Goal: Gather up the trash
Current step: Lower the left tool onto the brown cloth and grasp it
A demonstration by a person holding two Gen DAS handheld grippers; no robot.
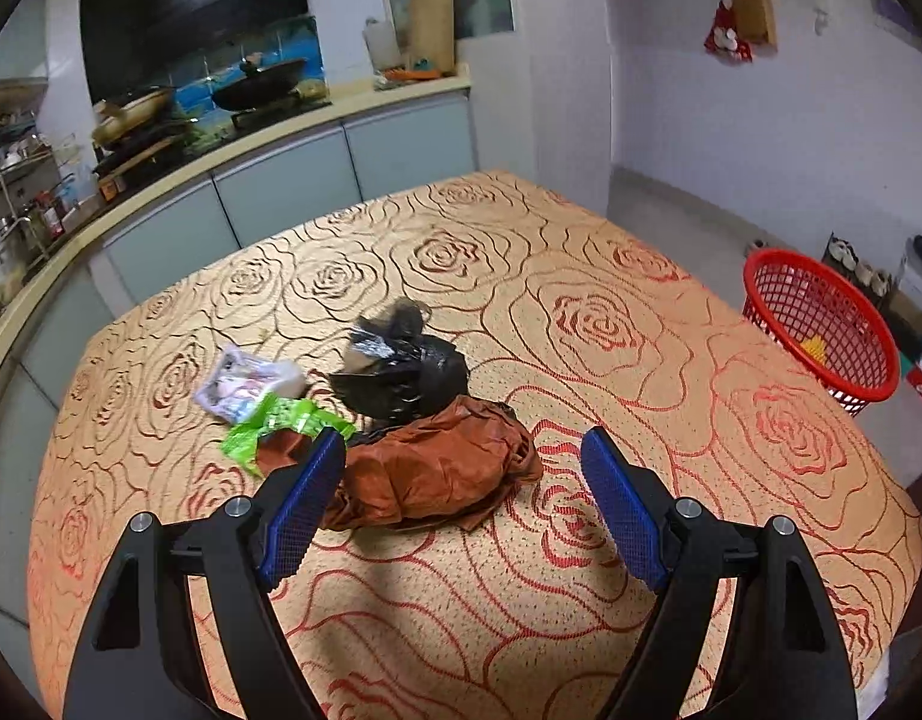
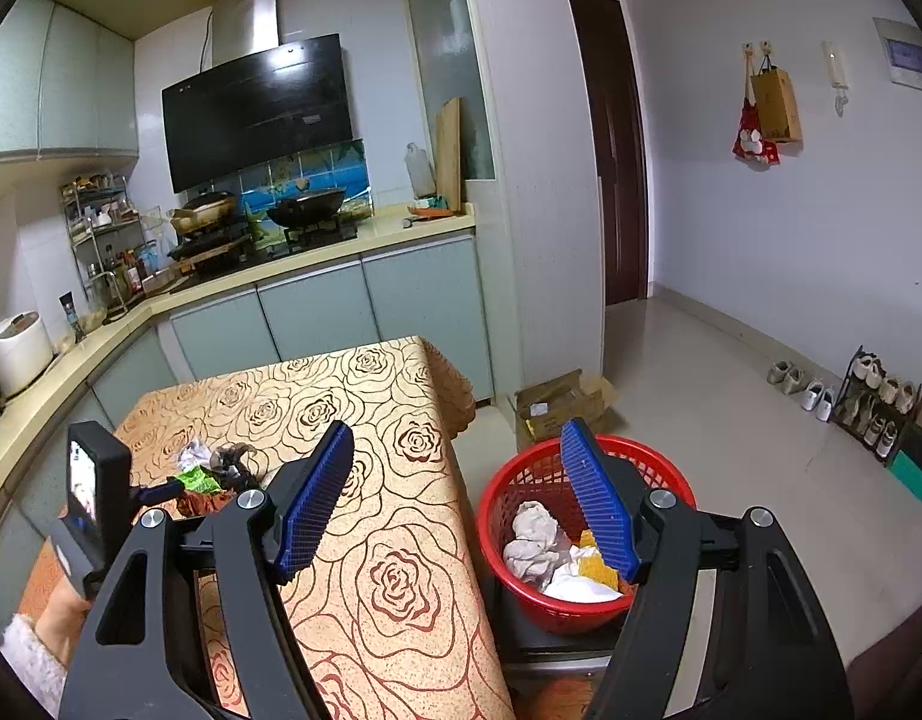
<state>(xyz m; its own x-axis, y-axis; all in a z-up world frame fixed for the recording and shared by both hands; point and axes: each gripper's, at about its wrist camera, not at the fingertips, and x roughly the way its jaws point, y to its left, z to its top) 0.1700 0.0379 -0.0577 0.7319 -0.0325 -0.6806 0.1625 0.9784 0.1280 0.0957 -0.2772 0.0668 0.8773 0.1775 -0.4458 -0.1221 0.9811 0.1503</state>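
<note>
Left gripper [image 1: 463, 441] is wide open, nothing between the blue pads [image 1: 305, 504], hanging just above the table [image 1: 730, 480] with its rose-pattern cloth. Right in front of it, between the two fingers but closer to the left one, is a crumpled brown bag [image 1: 443, 468]. The left fingertip overlaps the bag's edge in the view; can't tell if it's actually touching. Just behind the brown bag sits a black bag [image 1: 401, 369], pretty much touching it. To the left of those there's a green wrapper [image 1: 275, 423], and a whitish packet [image 1: 251, 381] just behind that.

Right gripper [image 2: 458, 438] is also spread open and holding nothing. It's off the table's right edge, above the red basket [image 2: 502, 495] that sits just beside the table. The basket already has crumpled paper [image 2: 535, 540], something white and a yellow bit in it. In the right view the left gripper body [image 2: 92, 492] shows at the table's left, the trash pile right ahead of it.

Farther back: a cardboard box [image 2: 559, 402] on the floor behind the basket, then the counter [image 2: 371, 243] with a wok [image 2: 308, 204], and a shoe rack [image 2: 880, 402] along the right wall
</note>
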